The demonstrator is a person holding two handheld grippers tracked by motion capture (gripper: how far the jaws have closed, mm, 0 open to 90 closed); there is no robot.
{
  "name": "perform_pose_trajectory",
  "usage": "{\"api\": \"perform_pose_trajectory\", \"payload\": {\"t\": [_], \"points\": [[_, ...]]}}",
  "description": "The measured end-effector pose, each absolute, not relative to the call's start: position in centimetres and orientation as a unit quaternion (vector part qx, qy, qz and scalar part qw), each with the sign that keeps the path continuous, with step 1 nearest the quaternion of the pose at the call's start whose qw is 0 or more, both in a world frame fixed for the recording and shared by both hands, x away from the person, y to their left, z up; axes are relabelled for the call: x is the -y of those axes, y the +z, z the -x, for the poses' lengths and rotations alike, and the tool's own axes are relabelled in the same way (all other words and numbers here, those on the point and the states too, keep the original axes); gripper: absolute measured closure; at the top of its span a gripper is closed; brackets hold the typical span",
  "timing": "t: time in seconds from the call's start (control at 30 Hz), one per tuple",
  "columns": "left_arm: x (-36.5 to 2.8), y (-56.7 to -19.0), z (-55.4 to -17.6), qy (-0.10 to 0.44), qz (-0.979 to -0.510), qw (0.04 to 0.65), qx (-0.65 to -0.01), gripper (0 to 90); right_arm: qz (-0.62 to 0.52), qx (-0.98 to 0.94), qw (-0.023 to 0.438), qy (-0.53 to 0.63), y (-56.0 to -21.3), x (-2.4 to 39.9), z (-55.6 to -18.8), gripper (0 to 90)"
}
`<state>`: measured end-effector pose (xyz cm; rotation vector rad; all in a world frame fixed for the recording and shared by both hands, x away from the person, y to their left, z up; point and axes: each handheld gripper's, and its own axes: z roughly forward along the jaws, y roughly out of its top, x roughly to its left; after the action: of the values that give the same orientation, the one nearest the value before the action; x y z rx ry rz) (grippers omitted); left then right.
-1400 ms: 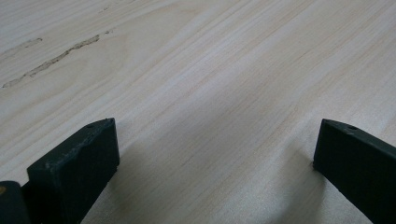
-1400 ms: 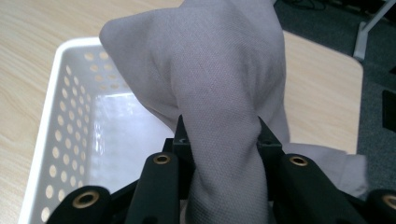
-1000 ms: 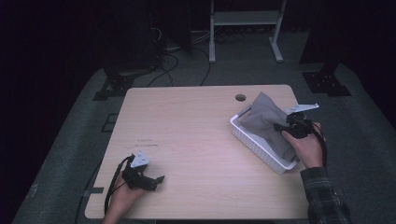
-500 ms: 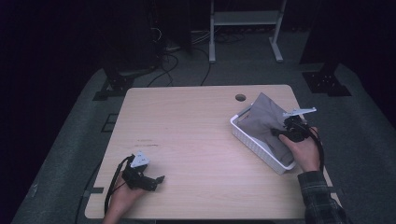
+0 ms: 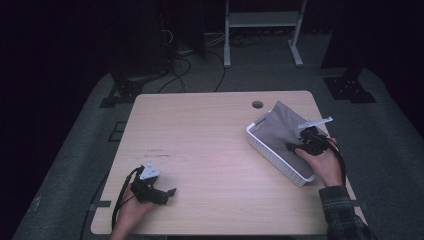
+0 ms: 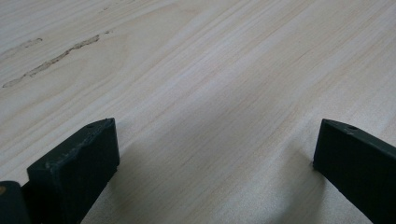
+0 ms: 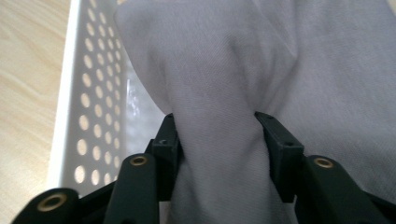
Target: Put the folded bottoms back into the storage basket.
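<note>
We take the white perforated basket (image 5: pixel 275 159) as our landmark; it sits at the right side of the wooden table (image 5: pixel 210 145), set askew to the table's edges, its long axis running from just below the round cable hole (image 5: pixel 257 104) towards the near right corner. A grey cloth (image 5: pixel 282 131) lies inside the basket, filling most of it, with its far corner rising over the basket's far rim; in the right gripper view the same cloth (image 7: pixel 261 70) lies bunched against the basket's holed side wall (image 7: pixel 88 102). The right gripper (image 5: pixel 303 146) hovers over the near half of the basket, held by the right hand (image 5: pixel 324 165), whose plaid sleeve comes in from the lower edge; in its own view the right gripper (image 7: pixel 217 135) has a raised fold of cloth between its jaws, the fold filling the gap and touching both pads; the jaws have just been opening, so we cannot tell whether they still squeeze the fold or merely flank it. The left gripper (image 5: pixel 159 192) lies well apart from the basket, near the table's near left corner, with the left hand (image 5: pixel 131 210) on it; in the left gripper view its jaws stand spread wide over the bare wood (image 6: pixel 210 84), with nothing between them.
</note>
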<state>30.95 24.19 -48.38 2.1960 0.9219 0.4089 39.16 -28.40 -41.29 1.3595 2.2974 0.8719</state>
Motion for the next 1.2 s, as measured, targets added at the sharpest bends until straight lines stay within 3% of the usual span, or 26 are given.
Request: {"api": "perform_pose_trajectory", "payload": {"t": [0.17, 0.5, 0.87, 1.2], "points": [[-24.2, -48.4, -30.9, 0.158, -0.85, 0.355, -0.357, 0.0, -0.47, -0.814, 0.144, 0.311, -41.1, 27.9, -39.0, 55.4], [-24.2, -48.4, -30.9, 0.158, -0.85, 0.355, -0.356, 0.0, -0.455, -0.807, 0.172, 0.335, -39.5, 28.3, -38.4, 51.5], [-24.2, -48.4, -30.9, 0.158, -0.85, 0.354, -0.356, 0.0, -0.498, -0.774, 0.228, 0.318, -38.2, 33.3, -39.7, 62.4], [-24.2, -48.4, -30.9, 0.158, -0.85, 0.354, -0.356, 0.0, -0.53, -0.76, 0.229, 0.298, -39.2, 36.8, -40.4, 72.0]]}}
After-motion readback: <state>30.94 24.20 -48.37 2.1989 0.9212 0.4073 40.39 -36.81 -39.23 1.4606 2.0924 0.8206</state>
